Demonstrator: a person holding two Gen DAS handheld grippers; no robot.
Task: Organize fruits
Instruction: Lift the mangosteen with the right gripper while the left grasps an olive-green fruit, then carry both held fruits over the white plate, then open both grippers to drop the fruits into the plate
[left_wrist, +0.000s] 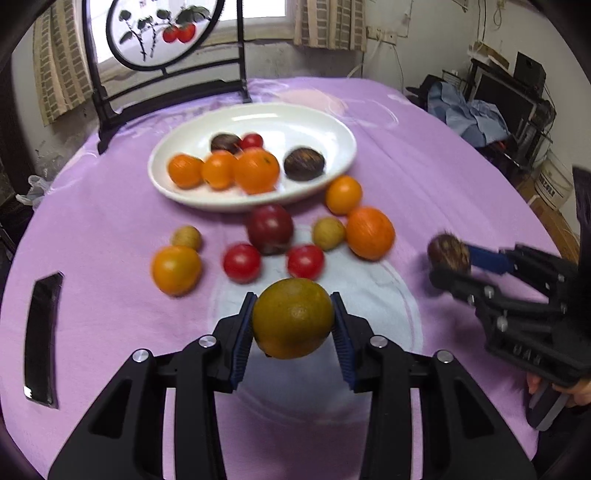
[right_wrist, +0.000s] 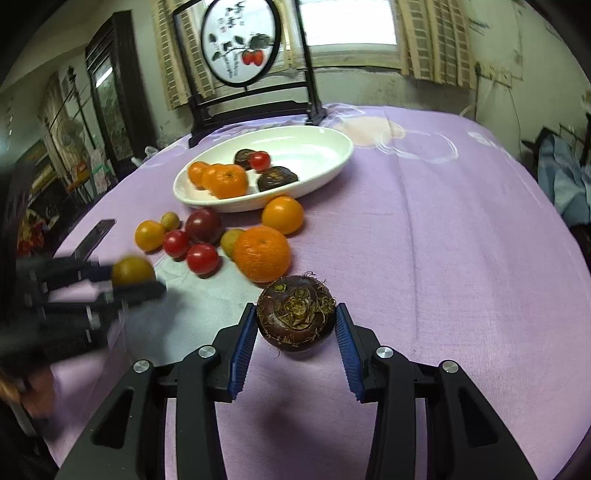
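A: What's nearest in the left wrist view?

B: The left tool is clamped on a greenish-orange citrus, both blue pads pressed to its sides, the fruit held above the purple cloth that covers the surface.

A: And the right tool?

B: The right tool has a dark brown water chestnut between its pads. The left pad touches it; a thin gap may remain at the right pad, so I can't tell whether it is truly gripped. The chestnut looks to be resting on the cloth.

A: Further out?

B: Loose fruit lies in a cluster: a large orange just beyond the chestnut, two red tomatoes side by side, a dark red plum behind them, two small yellow-green fruits, and smaller oranges at either end. A black phone lies well off to the left.

A: And farthest?

B: A white oval dish holds three oranges in a row, two more dark chestnuts and one red tomato. Behind it stands a decorative screen with painted red fruit.
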